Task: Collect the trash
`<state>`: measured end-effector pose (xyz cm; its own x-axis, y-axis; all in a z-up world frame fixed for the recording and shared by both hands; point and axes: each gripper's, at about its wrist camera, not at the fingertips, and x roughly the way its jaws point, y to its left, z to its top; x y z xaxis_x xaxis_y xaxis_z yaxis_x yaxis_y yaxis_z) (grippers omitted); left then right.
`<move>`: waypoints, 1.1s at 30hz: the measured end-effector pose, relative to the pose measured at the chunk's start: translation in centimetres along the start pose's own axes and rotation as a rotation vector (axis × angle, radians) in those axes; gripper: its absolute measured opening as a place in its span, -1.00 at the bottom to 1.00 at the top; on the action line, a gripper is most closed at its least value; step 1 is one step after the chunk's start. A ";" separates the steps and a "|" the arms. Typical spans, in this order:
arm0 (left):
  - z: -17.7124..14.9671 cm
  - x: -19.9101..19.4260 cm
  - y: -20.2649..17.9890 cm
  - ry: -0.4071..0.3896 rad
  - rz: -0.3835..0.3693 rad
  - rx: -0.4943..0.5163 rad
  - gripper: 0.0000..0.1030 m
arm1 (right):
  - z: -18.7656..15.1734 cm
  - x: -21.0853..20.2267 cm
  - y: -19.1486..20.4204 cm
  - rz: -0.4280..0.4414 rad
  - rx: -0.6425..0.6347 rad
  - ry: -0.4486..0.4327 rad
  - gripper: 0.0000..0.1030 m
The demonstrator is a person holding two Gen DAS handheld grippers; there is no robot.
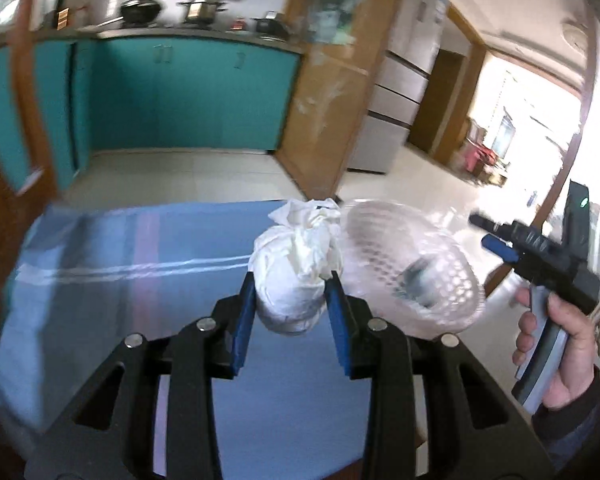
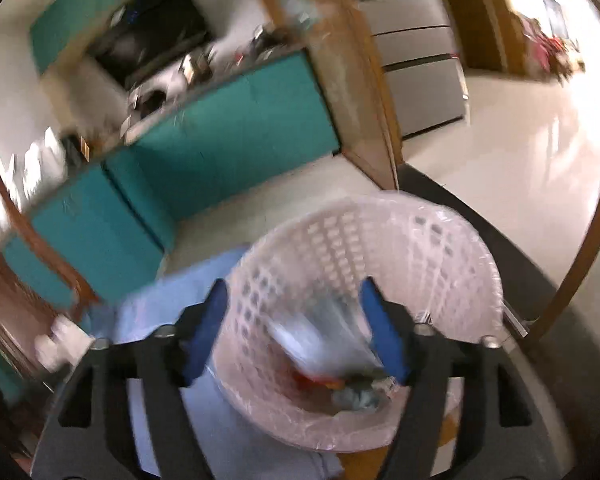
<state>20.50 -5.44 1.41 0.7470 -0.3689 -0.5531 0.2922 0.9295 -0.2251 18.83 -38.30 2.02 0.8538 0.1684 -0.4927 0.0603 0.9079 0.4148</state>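
My left gripper pinches the crumpled white tissue wad between its 2 blue pads, held above the blue-covered worktop, just beside the pink mesh basket. My right gripper hangs spread over the basket's mouth, gripping nothing. I judge this the carry step: next the wad must travel over the rim, then be released inside.

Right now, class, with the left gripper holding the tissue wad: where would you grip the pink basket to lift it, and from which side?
Grip the pink basket by its rim, coming from above at the near edge, one finger inside and one outside. Its round, wide body looks broader than the right gripper can span, while the perforated wall is thin. The liner may slip.
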 end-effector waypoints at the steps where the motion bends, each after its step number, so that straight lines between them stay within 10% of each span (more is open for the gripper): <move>1: 0.7 0.9 -1.8 0.000 -0.031 0.011 -0.30 | 0.6 -1.7 -0.7 -0.006 0.047 -0.080 0.71; 6: 4.1 6.0 -9.3 0.014 -0.113 0.059 -0.15 | 1.3 -6.2 -3.2 -0.035 0.157 -0.281 0.93; 8: 4.7 7.8 -11.1 0.034 -0.101 0.087 0.69 | 1.8 -6.6 -3.8 -0.044 0.176 -0.284 0.93; 10: 4.8 8.8 -11.5 0.025 -0.041 0.063 0.88 | 1.9 -6.7 -4.5 -0.051 0.194 -0.278 0.93; 18: 1.2 3.7 -5.8 -0.034 0.105 -0.015 0.94 | 1.2 -4.8 -1.7 -0.017 0.072 -0.168 0.93; 33: -4.0 -7.8 5.1 -0.039 0.392 -0.090 0.94 | -9.2 -2.2 15.9 0.056 -0.416 0.045 0.93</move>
<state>13.80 2.10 1.39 0.8144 0.0159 -0.5801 -0.0715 0.9948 -0.0731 13.17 -20.68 2.63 0.8256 0.2298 -0.5153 -0.2073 0.9730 0.1019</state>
